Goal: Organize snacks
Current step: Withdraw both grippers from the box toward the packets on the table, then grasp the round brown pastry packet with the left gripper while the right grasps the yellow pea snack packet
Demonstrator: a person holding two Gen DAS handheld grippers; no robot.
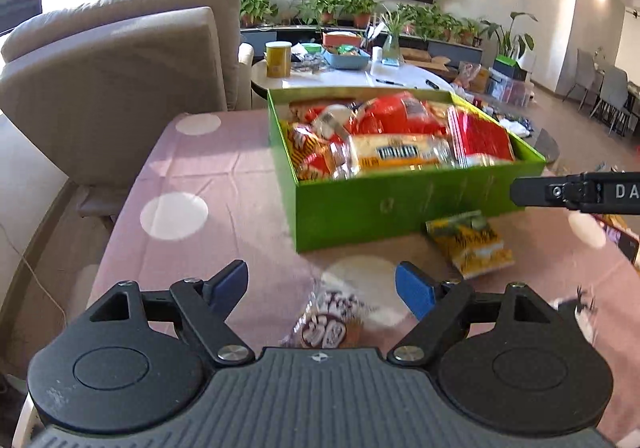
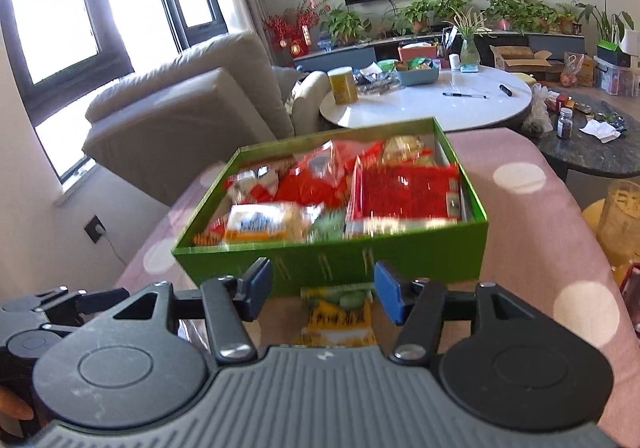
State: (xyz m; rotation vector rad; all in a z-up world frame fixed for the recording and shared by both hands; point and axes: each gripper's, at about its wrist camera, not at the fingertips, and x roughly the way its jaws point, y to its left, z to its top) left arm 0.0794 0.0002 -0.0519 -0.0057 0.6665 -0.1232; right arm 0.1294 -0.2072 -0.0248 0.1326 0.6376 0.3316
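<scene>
We judge that we are between pickups: the green box [image 1: 400, 204] of glossy, crinkly packets is nearly full, and two flat packets lie on the pink dotted cloth [image 1: 224, 184] in front of it, a yellow packet [image 2: 338, 318] just before its near wall and a brown-and-white packet [image 1: 332, 320] nearer us. Our left gripper [image 1: 320, 286] stands spread and empty over the brown-and-white one, our right gripper [image 2: 322, 288] spread and empty over the yellow one. Next, each must drop and pinch its thin, slippery packet.

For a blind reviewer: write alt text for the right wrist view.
The open right gripper hovers over a yellow snack packet lying on the pink dotted tablecloth, just before a green box full of snacks.
</scene>
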